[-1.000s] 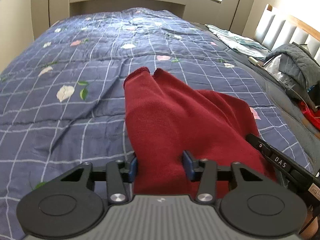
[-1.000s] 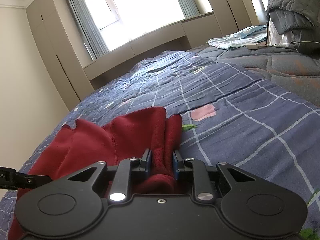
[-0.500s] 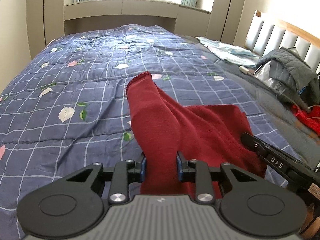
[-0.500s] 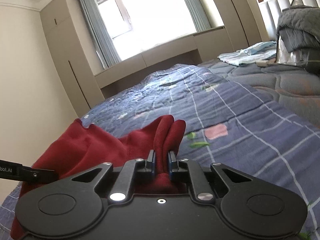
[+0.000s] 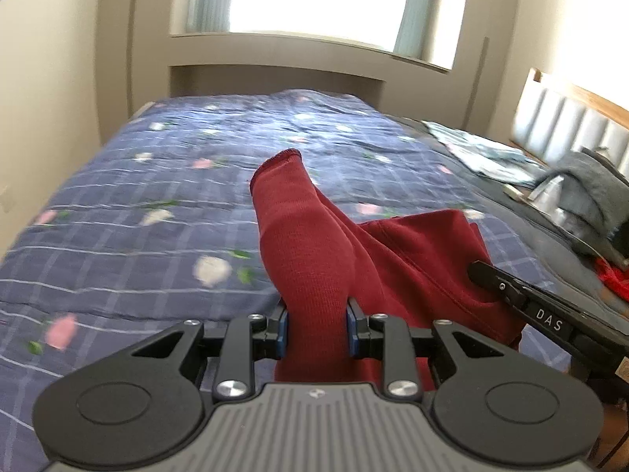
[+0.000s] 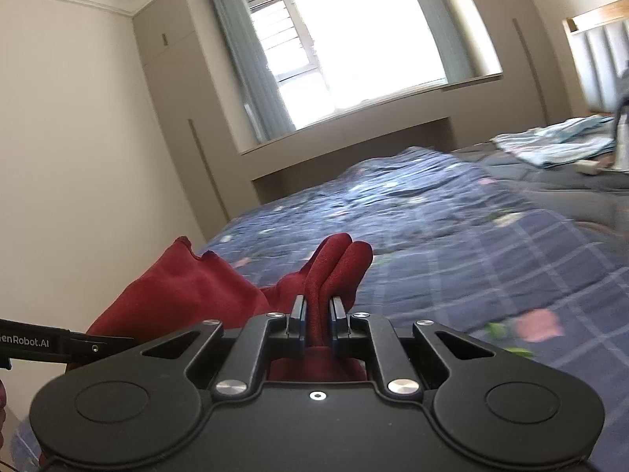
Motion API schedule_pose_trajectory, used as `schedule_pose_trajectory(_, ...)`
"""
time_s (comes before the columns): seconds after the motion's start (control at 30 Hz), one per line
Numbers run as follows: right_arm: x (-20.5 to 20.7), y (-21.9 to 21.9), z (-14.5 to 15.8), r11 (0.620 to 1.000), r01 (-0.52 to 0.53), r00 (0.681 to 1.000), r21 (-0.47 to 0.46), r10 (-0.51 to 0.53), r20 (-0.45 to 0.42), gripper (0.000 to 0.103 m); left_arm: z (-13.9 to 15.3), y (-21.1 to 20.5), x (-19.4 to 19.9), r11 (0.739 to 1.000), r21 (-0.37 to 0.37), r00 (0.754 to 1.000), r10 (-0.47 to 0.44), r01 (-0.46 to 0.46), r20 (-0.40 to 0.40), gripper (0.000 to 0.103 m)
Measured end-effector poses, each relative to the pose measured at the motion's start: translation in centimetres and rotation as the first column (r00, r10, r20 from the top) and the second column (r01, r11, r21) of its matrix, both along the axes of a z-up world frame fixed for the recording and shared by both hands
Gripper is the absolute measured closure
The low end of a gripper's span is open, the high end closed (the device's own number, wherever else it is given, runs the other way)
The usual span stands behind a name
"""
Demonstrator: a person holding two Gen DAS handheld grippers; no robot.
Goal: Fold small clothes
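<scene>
Bed (image 5: 118, 212), quilted: red garment (image 5: 412, 251) lifted off it, strung between both claws. Left claw (image 5: 317, 324) closed on a thick bunched end; right claw (image 6: 315, 320) pinched on a thin fold. Risks: the bunch creeps free of the left grip; uneven pull skews the fold.

- Lit by daylight from the window (image 6: 365, 47), blown out to pure white in both views.
- Bright and even across the quilt (image 5: 157, 212); soft shade only beneath the red garment (image 5: 314, 259).
- Motion-blurred on the quilt's checks and flowers, worst toward the left edge of the left view and the right of the right view.
- Sharp on the near tongs bodies.
- Bent by fisheye: walls and wardrobe lines bowed, corners vignetted black.
</scene>
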State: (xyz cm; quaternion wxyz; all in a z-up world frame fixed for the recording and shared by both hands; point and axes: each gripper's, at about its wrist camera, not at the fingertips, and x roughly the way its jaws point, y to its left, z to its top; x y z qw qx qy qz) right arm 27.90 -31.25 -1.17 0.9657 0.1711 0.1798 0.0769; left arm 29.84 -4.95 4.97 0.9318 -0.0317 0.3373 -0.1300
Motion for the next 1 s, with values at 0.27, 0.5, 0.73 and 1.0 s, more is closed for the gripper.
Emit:
schedule_pose_trajectory(0.27, 5.6, 7.0, -1.1, 0.996, -0.091, 0.995, 0.016, 0.092, -0.035, 0.092, -1.1, 6.3, 3.1, 0.993, 0.041, 0.994, 0.111, -0.110, -0.017, 0.073)
schedule_pose_trajectory(0.5, 7.5, 9.5, -2.8, 0.994, -0.107, 0.989, 0.004, 0.107, -0.105, 0.092, -4.2, 8.9, 4.2, 0.991, 0.012, 0.987, 0.131, -0.131, -0.088, 0.073)
schedule_pose_trajectory(0.73, 7.7, 9.3, -4.2, 0.996, -0.089, 0.985, -0.001, 0.087, -0.151, 0.090, -6.1, 9.4, 4.2, 0.989, 0.007, 0.982, 0.149, -0.149, -0.118, 0.069)
schedule_pose_trajectory(1.0, 7.3, 9.0, -3.8, 0.996, -0.057, 0.985, -0.063, 0.046, -0.166, 0.061, -6.5, 9.9, 4.4, 0.978, -0.005, 0.963, 0.205, -0.209, -0.175, 0.037)
